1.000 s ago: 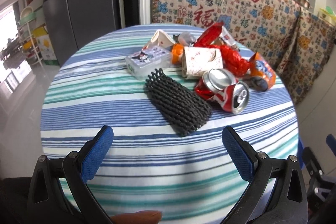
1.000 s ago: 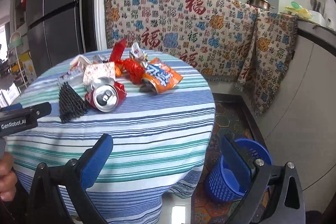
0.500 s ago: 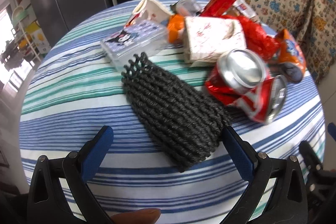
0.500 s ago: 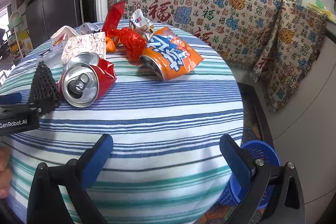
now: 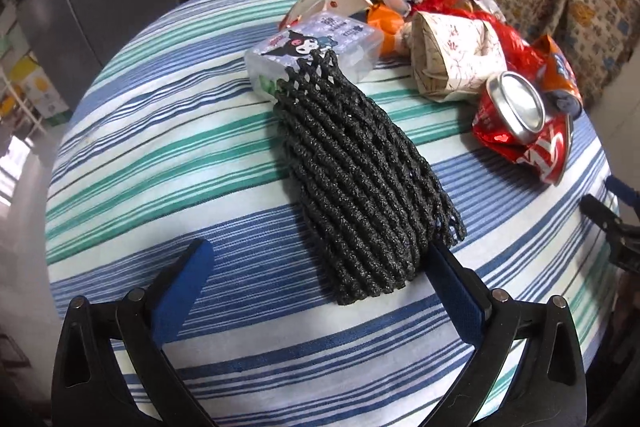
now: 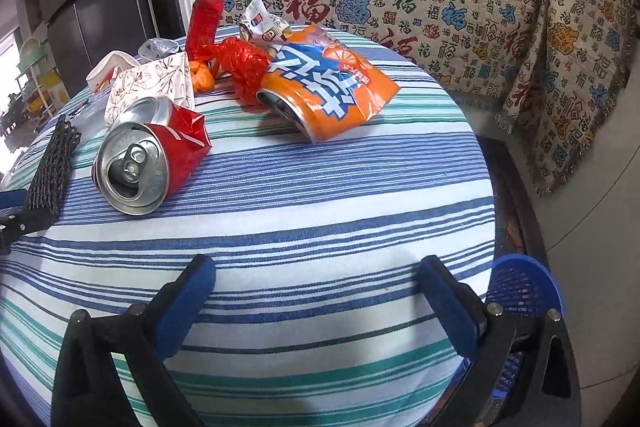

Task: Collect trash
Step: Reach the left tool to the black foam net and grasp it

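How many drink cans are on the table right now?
2. A crushed red can lies beside the black foam net, near the left gripper. A flattened orange can lies behind it, by the red wrapper. The pile may hide more.

Both wrist views low, close over table (image 5: 120,155); shared: crushed red can (image 6: 148,155).

My left gripper (image 5: 316,279): black angular frame, blue padded fingers (image 5: 182,291), silver round pivot screws, triangular cut-outs in the arms | my right gripper (image 6: 316,291): same black frame, blue pads (image 6: 446,307), silver screws, triangular cut-outs | no sleeves or cables visible to me
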{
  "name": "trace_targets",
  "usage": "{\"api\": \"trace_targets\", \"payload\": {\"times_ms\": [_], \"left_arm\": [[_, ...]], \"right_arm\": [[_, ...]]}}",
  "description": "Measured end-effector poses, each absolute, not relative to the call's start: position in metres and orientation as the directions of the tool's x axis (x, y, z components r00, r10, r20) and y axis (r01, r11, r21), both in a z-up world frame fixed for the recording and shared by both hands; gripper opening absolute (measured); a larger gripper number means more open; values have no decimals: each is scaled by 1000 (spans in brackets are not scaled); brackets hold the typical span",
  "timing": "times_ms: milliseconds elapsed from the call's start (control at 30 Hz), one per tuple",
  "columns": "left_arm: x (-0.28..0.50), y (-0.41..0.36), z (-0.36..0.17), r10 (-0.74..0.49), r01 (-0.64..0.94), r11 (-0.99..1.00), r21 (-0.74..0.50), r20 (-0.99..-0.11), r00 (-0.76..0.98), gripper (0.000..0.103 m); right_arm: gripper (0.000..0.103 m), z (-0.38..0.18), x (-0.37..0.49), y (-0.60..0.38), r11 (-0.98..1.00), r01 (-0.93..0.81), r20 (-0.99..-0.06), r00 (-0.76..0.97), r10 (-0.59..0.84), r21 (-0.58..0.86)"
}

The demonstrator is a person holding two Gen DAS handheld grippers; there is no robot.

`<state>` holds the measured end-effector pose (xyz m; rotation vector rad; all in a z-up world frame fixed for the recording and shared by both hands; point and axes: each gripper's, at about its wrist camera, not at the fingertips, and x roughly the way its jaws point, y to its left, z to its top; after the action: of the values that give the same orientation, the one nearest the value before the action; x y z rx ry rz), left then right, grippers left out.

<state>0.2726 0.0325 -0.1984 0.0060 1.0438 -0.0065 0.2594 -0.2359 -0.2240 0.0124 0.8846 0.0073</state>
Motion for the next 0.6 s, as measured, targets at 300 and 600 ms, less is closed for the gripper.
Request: {"api": "trace_targets", "payload": {"times_ms": [300, 600], "left_arm": [[248, 35, -181, -150, -17, 980, -199, -791, 593, 103], [271, 30, -180, -233, 7, 962, -271, -814, 532, 103]], "right_arm": [[103, -220, 287, -253, 998, -60, -793, 606, 65, 36], [102, -204, 302, -269, 990, 2, -760, 641, 105, 138]]}}
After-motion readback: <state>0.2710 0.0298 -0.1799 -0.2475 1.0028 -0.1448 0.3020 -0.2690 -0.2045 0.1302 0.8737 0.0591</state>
